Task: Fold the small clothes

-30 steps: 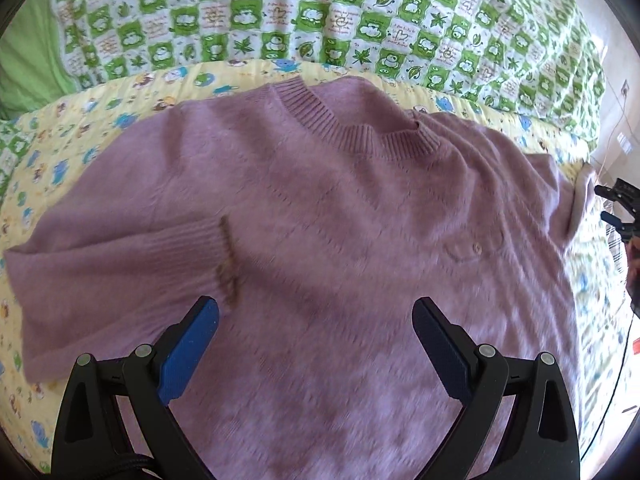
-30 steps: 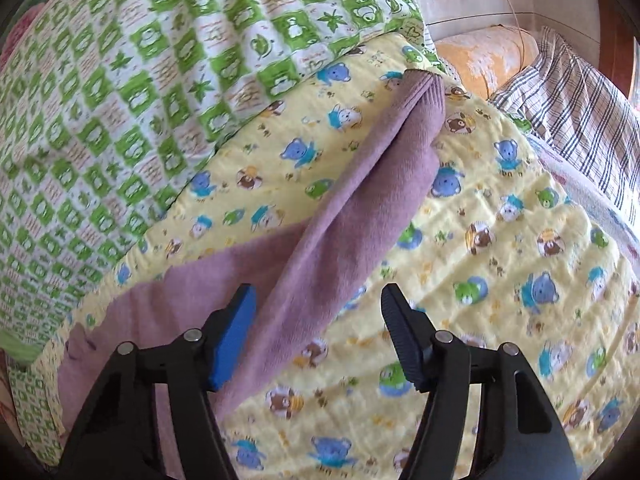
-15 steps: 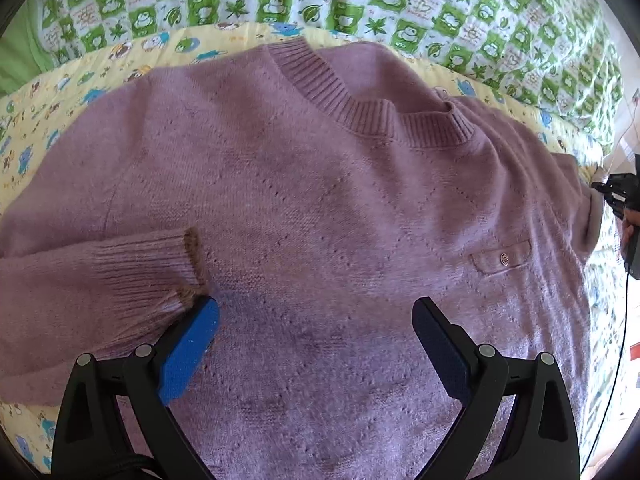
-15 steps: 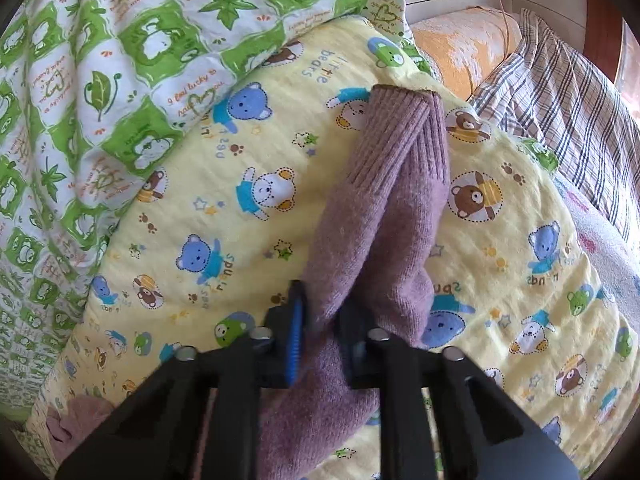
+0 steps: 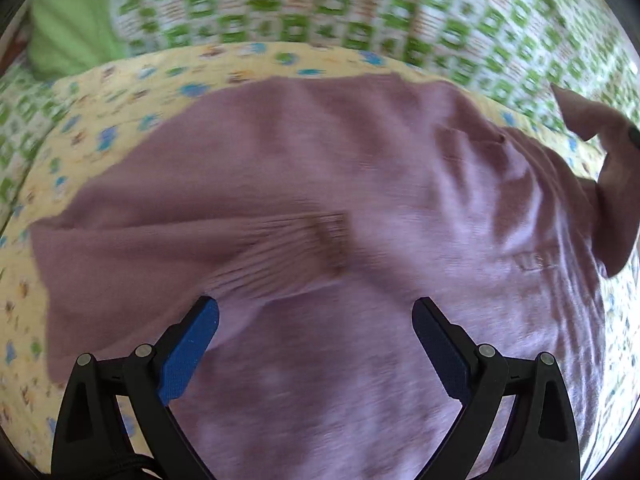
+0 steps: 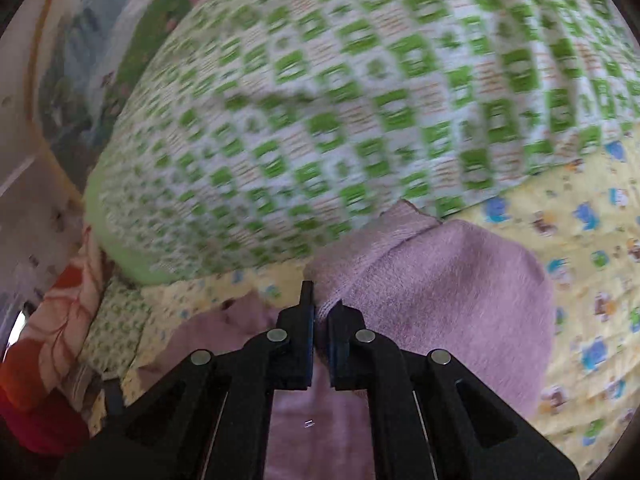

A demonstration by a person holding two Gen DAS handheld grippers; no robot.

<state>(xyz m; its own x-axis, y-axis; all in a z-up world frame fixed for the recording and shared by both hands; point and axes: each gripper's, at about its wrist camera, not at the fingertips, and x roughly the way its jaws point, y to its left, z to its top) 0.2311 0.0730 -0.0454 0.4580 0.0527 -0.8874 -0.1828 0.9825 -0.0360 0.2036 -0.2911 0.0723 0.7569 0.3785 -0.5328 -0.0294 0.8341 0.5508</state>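
A green-checked quilt is heaped along the far side of the bed, its edge lying right against the top of the sweater. Under everything is a yellow sheet printed with small bears and animals. In my right view a red-and-orange flowered cloth is bunched at the left beyond the quilt, and a painted picture hangs on the wall behind it. A plain green patch sits at the far left corner in my left view.

The mauve sweater lies spread on the yellow sheet, front up. One sleeve is folded in across the chest, its ribbed cuff ending near the middle. The small chest pocket shows on the right side. Both views are blurred, so finer knit detail is lost.

My left claw is spread wide above the sweater's lower body, holding nothing; its left pad sits just beside the folded sleeve, and I cannot tell if it touches.

My right claw is pinched tight on the other sleeve, with knit squeezed between the pads. That sleeve is lifted off the bed; in my left view it rises at the right edge.
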